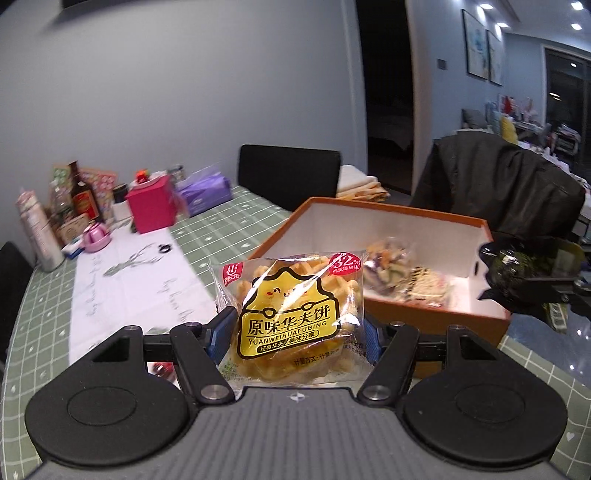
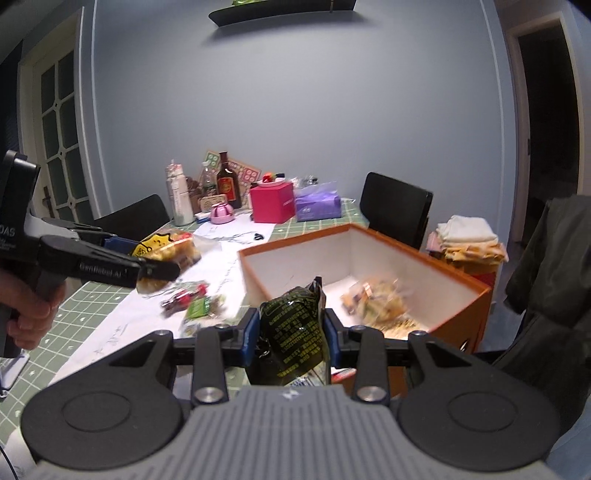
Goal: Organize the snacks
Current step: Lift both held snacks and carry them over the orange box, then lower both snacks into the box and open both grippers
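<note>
Table [image 1: 33,306], covered by a green checked cloth with a white runner [image 1: 122,280] along its middle. An open orange box [image 1: 436,321] with white inner walls stands toward the table's right side; on its floor lie several clear-wrapped snack packs [image 1: 399,273], blurred in the right wrist view, so their kinds cannot be told. Black chairs stand at the far and left edges, and a dark jacket [image 1: 498,184] hangs over a chair beyond the box.

At the far left corner stands a cluster of household things: a pink box [image 1: 151,208], a purple tissue pack [image 1: 205,192], a brown bottle [image 1: 83,195] and a white canister [image 1: 38,232].

Left gripper [image 1: 295,334]: its blue pads are clamped on the sides of a waffle pack [image 1: 291,314], a clear wrapper with a yellow label, held off the table before the box's near left corner. Right gripper [image 2: 291,338]: its jaws are closed on a dark green packet [image 2: 295,328], held just in front of the box's near wall.

Left wrist view only: the waffle label in full, a doorway and a lit room beyond it, and the right gripper seen from the side at the box's right edge. Right wrist view only: a hand [image 2: 29,314] on the left gripper's handle, loose snacks [image 2: 188,301] on the runner left of the box, folded cloths [image 2: 469,240] stacked beyond the box, and a wall shelf [image 2: 280,9].
</note>
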The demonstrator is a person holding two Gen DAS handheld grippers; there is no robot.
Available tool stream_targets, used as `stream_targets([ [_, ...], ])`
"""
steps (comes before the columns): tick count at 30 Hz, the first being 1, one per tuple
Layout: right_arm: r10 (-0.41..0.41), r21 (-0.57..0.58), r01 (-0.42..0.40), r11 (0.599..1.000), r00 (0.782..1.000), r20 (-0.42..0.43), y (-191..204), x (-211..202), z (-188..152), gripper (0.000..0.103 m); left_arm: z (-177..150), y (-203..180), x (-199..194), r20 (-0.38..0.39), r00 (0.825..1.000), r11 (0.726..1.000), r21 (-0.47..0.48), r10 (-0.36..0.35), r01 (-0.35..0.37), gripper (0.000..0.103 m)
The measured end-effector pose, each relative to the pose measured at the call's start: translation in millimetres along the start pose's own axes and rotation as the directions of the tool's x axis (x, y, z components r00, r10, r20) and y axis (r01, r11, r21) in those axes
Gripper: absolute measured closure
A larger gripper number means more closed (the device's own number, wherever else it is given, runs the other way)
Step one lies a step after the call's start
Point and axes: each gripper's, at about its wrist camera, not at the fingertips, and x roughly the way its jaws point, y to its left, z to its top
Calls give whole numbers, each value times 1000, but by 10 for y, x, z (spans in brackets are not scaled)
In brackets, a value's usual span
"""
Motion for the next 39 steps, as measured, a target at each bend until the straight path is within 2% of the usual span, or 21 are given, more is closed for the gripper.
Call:
stream_targets([
  [8,-34,-3,34,999,999,-20,-361,143,326,68,234,-441,278,-10,998,994,98,-57,58,26],
  [15,-43,-4,43,999,997,-69,-611,372,512,68,347,-684,474,-38,997,985,157,-65,70,26],
  [22,12,49,-4,999,984,-175,-698,864,614,68,411,-702,846,-117,993,970,241,-4,32,26],
  [27,46,105,-19,994,963,-267,-673,1362,628,68,447,-609,1143,-179,982,954,300,67,-10,26],
  [30,56,140,-12,990,948,-314,-673,1642,627,68,471,-511,1316,-217,973,952,306,84,-14,26],
  [34,90,212,-14,977,932,-350,-692,1943,674,68,512,-414,1499,-256,962,957,291,95,-17,26],
  [39,117,316,2,949,926,-359,-752,2258,716,68,545,-360,1705,-288,947,949,312,140,-45,27],
])
